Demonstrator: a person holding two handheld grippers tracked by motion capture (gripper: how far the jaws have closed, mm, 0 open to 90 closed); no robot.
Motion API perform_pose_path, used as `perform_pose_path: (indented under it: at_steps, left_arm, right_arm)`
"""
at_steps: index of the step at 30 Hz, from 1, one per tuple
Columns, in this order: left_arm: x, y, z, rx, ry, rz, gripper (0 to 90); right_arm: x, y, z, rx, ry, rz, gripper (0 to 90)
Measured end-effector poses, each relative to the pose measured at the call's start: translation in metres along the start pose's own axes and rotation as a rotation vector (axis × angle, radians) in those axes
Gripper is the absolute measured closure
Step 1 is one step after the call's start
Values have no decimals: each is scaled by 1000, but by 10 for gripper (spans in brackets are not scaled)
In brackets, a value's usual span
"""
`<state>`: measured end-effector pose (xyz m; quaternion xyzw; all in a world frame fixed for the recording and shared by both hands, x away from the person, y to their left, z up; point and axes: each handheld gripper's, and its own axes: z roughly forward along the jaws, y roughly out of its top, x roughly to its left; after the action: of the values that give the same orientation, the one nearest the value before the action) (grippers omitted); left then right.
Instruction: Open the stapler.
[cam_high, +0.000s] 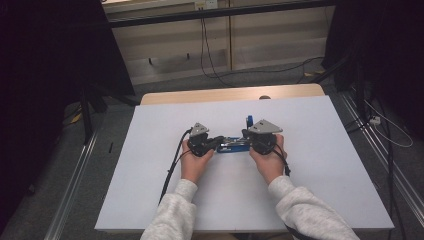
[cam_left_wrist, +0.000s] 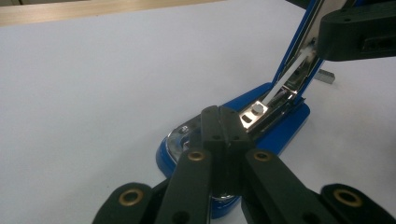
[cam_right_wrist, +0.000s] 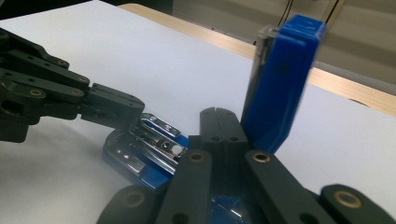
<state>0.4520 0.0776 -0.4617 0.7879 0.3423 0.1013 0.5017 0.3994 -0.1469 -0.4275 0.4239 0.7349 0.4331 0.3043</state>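
A white desk (cam_high: 150, 165) carries a blue stapler (cam_high: 233, 146) near its middle, well away from every edge, lying open with its lid (cam_right_wrist: 280, 79) swung upright. The left gripper (cam_left_wrist: 219, 122) rests on the stapler's front end, jaws pressed together with nothing between them. The right gripper (cam_right_wrist: 218, 122) sits at the hinge end, jaws likewise closed and empty. A small staple strip (cam_left_wrist: 325, 76) lies just beside the stapler.

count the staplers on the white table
1. A blue plastic stapler with chrome metal insides lies at the middle of the white table, its lid swung up, between the left gripper and right gripper.
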Motion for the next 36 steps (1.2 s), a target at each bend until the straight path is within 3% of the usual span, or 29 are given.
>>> perform_pose_path:
  at_steps: [6,10,12,14,20,36]
  left_arm:
    - [0,0,0,2,-6,-5,900]
    - [0,0,0,0,-2,-3,900]
    - [-1,0,0,0,0,-3,900]
    - [0,0,0,-1,-5,-10,900]
    - [-1,0,0,2,3,0,900]
    - [-2,0,0,4,10,11,900]
  right_arm:
    - [-9,-2,-5,-3,-32,-5,900]
    - [-32,-7,-9,1,-80,65,900]
    - [-39,-14,-10,14,-80,73,900]
    - [-39,-19,-11,26,-81,51,900]
    - [-44,-32,-8,46,-76,62,900]
    - [-48,-34,-7,68,-54,38,900]
